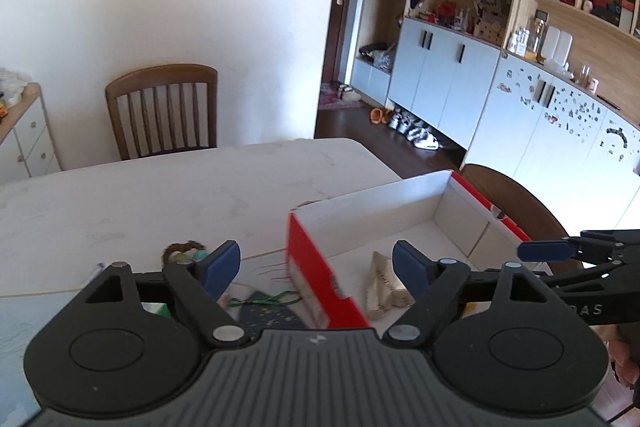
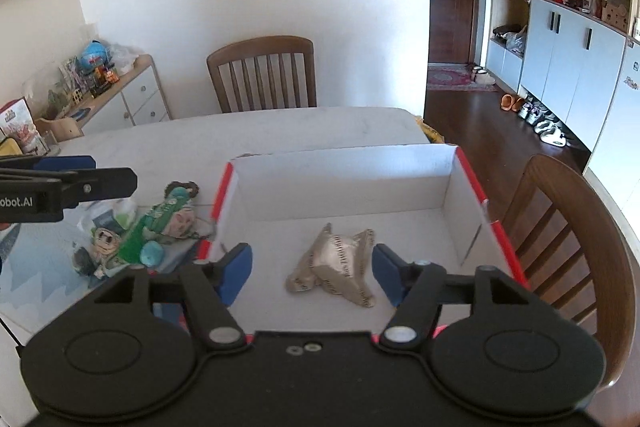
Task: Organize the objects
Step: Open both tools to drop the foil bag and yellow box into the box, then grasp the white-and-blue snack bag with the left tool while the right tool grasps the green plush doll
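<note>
Several toys (image 2: 136, 231) beside box (image 2: 344, 187)

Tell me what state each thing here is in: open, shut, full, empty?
Left claw: open, holding nothing.
Right claw: open, holding nothing.
Red-and-white box: lidless, holding only the beige packet.
Beige packet: crumpled, lying on the box floor.
Pile of small toys: on the table, outside the box.

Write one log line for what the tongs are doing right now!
left tongs: open, empty | right tongs: open, above box | beige packet: in box | toys: outside
</note>
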The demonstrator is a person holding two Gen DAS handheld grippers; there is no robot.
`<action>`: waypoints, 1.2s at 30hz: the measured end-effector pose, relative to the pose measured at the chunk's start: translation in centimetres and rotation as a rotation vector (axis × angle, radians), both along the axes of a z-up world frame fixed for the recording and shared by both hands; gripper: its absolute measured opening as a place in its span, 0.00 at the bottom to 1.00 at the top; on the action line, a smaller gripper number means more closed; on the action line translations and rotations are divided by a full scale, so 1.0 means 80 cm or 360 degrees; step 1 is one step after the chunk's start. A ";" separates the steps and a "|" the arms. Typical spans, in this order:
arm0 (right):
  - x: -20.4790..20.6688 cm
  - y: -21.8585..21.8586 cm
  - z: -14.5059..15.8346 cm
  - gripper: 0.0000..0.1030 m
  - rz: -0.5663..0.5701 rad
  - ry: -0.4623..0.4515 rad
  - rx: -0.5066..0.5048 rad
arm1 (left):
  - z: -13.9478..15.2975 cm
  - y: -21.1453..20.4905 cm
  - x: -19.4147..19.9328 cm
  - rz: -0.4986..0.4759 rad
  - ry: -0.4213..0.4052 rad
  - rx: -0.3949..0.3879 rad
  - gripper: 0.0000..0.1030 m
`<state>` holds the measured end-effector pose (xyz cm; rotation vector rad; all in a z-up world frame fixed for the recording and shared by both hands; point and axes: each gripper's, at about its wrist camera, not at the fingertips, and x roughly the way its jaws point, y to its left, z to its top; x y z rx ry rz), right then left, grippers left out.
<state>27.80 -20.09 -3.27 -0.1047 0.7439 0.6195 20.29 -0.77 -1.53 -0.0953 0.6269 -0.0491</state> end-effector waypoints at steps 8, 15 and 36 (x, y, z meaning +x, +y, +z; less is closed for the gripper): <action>-0.038 0.031 0.003 0.89 0.0001 -0.0041 0.0075 | -0.001 0.035 -0.032 -0.0001 -0.0036 0.0001 0.94; -0.065 0.060 0.005 0.97 -0.0010 -0.0062 0.0112 | -0.005 0.059 -0.055 -0.0009 -0.0062 -0.0007 0.99; -0.111 0.153 -0.013 0.98 0.0066 -0.0020 0.0074 | -0.049 0.177 -0.088 0.0085 0.0009 0.0010 1.00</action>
